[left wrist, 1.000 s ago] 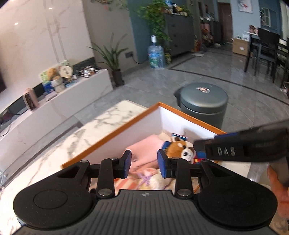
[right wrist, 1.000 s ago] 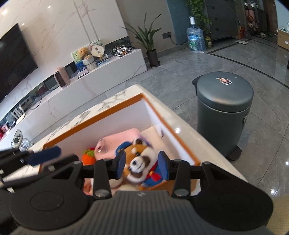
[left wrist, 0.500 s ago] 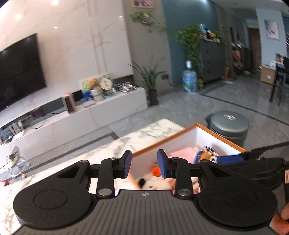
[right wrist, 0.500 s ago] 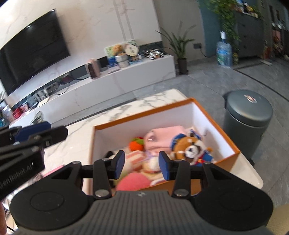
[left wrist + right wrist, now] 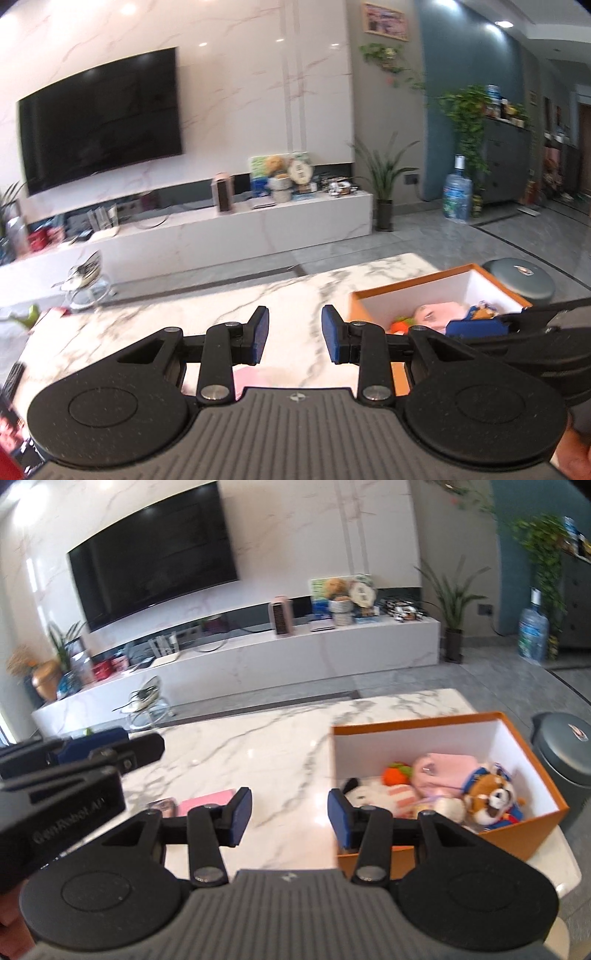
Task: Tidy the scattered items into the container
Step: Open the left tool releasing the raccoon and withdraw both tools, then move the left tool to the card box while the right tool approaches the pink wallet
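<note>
Both your grippers are empty right now. The left gripper (image 5: 294, 334) has its jaws spread with nothing between them, and the right gripper (image 5: 290, 816) is spread the same way, hanging over bare desk (image 5: 258, 746) just left of the box (image 5: 406, 725). My guess is you're holding them wide and high so you can scan for whatever's not packed yet.

The box is orange outside, white inside, sitting at the right end of the desk near the edge, with a bin (image 5: 565, 746) on the floor just beyond it. It's pretty full: a red panda plush (image 5: 493, 799) in blue clothes at the near right corner, a pink pouch (image 5: 441, 771) behind it, a small orange toy (image 5: 397, 773) toward the back left, and a white plush with pink stripes (image 5: 384, 794) at the front. Some smaller soft bits sit between them, but I can't tell what.

What looks like leftovers: a flat pink thing (image 5: 207, 799) lying on the desk just past your right gripper's left finger, with a small dark item (image 5: 160, 805) touching its left side, too blurry to name. The left view only shows a pink sliver under the fingers. I'd say that's your next pick, and being flat, it'll probably need a low approach.
</note>
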Demonstrator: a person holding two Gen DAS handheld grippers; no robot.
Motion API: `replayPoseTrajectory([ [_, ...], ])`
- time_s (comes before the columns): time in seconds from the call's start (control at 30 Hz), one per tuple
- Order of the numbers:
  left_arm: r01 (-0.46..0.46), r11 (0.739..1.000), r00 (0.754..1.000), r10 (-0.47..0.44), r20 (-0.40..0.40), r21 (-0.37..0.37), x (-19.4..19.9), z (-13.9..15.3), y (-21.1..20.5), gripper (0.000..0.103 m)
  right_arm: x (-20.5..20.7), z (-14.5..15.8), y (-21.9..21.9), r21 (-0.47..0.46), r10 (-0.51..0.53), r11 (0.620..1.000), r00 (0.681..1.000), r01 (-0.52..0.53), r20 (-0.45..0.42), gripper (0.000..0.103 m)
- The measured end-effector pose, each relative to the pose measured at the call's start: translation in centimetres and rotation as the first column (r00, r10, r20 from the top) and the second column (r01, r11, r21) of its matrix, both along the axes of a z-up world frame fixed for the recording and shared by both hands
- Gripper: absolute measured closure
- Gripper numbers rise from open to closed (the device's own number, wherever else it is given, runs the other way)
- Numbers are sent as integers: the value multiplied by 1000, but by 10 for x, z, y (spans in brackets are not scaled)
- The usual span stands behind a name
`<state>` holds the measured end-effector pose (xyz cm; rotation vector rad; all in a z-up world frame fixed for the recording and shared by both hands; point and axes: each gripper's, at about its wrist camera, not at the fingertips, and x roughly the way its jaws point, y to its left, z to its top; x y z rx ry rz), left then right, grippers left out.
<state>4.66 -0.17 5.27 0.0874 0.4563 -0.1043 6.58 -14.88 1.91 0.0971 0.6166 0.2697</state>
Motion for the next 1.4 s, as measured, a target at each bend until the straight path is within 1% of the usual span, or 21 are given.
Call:
replayPoseTrajectory([
  [0.17,-87,996,996,86,-21,-27,-15,-8,38,68,-10,1,35,-17,67,998,998,-66,14,54],
  [0.37,-181,982,982,178,-67,-52,-26,-21,78,67,-18,-5,73,-37,140,989,990,-140,1,52],
  [0.43,-206,977,976,201,-82,-60,-29,-26,88,67,-20,-8,83,-42,158,987,987,-158,-6,50],
  [0.53,-233,970,969,225,-103,-70,-33,-35,103,67,-19,-15,96,-44,178,983,984,-179,-27,50],
  [0.67,-254,964,961,241,-136,-81,-35,-46,116,67,-19,-26,112,-56,195,979,979,-198,-54,48],
  [0.9,-256,963,952,236,-197,-81,-24,-67,122,67,-2,-51,120,-65,184,979,975,-192,-122,46],
  [1.2,-277,958,928,245,-279,-79,3,-100,136,67,34,-85,129,-75,155,982,966,-174,-205,45],
  [1.4,-281,957,914,242,-326,-77,27,-118,144,67,63,-105,140,-89,156,979,956,-183,-247,45],
])
